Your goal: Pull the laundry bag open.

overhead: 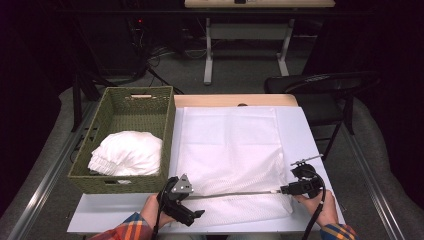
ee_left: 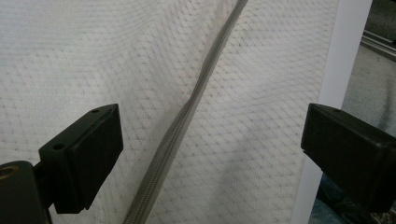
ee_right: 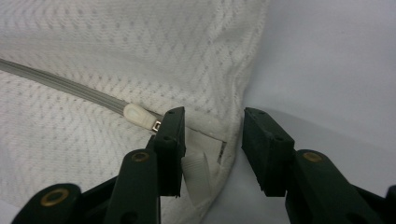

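Note:
A white mesh bag (overhead: 230, 150) lies flat on the white table (overhead: 305, 130), with a grey zipper (overhead: 235, 194) running along its near edge. My left gripper (overhead: 192, 204) hovers over the zipper's left end; in the left gripper view it (ee_left: 210, 149) stands wide open above the zipper (ee_left: 187, 112), touching nothing. My right gripper (overhead: 291, 184) is at the bag's near right corner. There its jaws (ee_right: 212, 149) straddle the corner and a white fabric tab (ee_right: 198, 177), just past the pale zipper pull (ee_right: 135, 114). The left pad touches the fabric, the right pad stands apart.
A green wicker basket (overhead: 170, 130) with a bunched white cloth (overhead: 127, 152) in it stands at the table's left. A black chair (overhead: 320, 85) is beyond the far right corner. Bare table (ee_right: 327, 70) lies right of the bag.

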The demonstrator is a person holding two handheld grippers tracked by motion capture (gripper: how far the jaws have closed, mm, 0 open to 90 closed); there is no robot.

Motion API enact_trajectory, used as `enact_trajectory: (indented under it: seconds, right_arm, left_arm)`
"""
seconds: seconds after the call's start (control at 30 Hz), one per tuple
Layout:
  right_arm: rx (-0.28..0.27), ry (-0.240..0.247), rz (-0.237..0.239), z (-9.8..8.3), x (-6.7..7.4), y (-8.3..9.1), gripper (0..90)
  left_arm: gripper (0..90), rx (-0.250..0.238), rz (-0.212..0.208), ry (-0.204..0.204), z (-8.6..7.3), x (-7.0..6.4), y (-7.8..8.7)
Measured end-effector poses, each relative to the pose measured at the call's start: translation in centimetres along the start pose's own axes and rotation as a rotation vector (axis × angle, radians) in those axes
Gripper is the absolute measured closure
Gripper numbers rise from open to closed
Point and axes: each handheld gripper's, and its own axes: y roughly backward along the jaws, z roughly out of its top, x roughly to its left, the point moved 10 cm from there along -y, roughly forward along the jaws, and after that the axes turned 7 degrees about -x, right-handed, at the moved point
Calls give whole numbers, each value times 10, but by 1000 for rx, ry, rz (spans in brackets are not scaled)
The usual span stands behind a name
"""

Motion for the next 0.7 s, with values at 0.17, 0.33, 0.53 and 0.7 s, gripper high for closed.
enact_trajectory:
  seconds: [0.17, 0.33, 0.53, 0.7]
  right_arm:
    - [18, 16, -21, 0, 5, -2, 611]
    - [19, 16, -49, -1, 5, -3, 635]
    - [25, 39, -88, -2, 7, -4, 681]
    - [21, 47, -73, -2, 12, -4, 780]
  left_arm:
    - [53, -1, 0, 0, 0, 0, 1]
    - [49, -5, 0, 4, 1, 0, 0]
    - [42, -3, 4, 2, 2, 0, 0]
    - [43, -6, 0, 4, 3, 0, -2]
